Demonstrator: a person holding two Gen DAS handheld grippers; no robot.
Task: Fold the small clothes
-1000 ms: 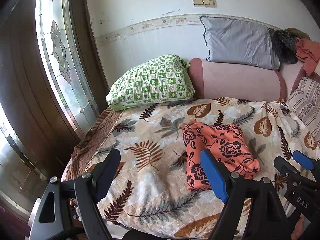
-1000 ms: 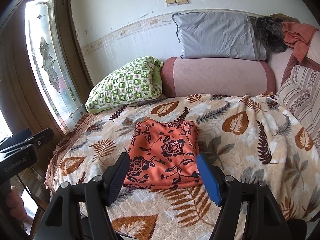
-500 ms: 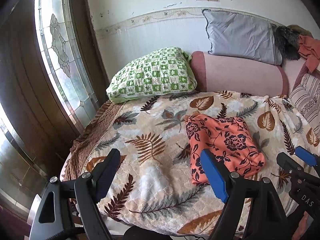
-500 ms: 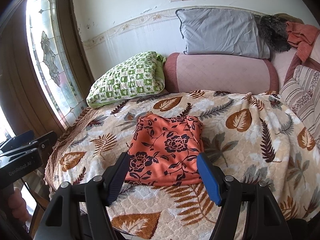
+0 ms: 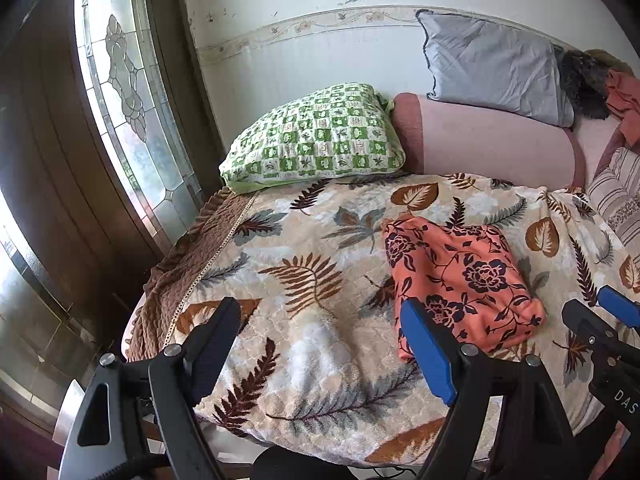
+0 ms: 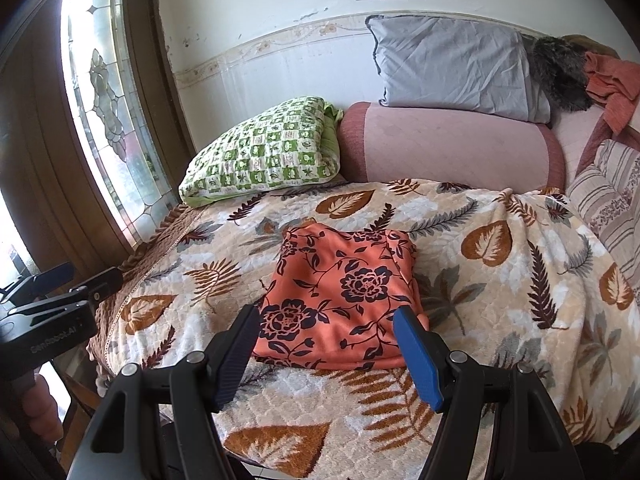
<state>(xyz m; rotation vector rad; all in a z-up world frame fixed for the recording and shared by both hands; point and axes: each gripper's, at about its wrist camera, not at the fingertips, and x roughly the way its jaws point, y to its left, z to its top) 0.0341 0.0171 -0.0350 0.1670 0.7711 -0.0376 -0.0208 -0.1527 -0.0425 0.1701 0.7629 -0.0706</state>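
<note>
Both hand-held grippers (image 5: 320,344) (image 6: 328,348) backed off; garment (image 6: 344,296) unmoved.

The folded garment (image 6: 344,296) lies on the blanket (image 6: 500,292) near the bed's front edge, about midway between its sides. Behind it, at the back left corner, rests the checked pillow (image 6: 264,156), with the bolster (image 6: 452,144) to its right. A second pillow (image 6: 452,64) leans on the bolster; beside it sits what may be clothing (image 6: 612,84).

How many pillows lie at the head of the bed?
2: the green pillow on the blanket's far left corner, and the grey pillow atop the pink bolster. Others may be hidden at right.
</note>
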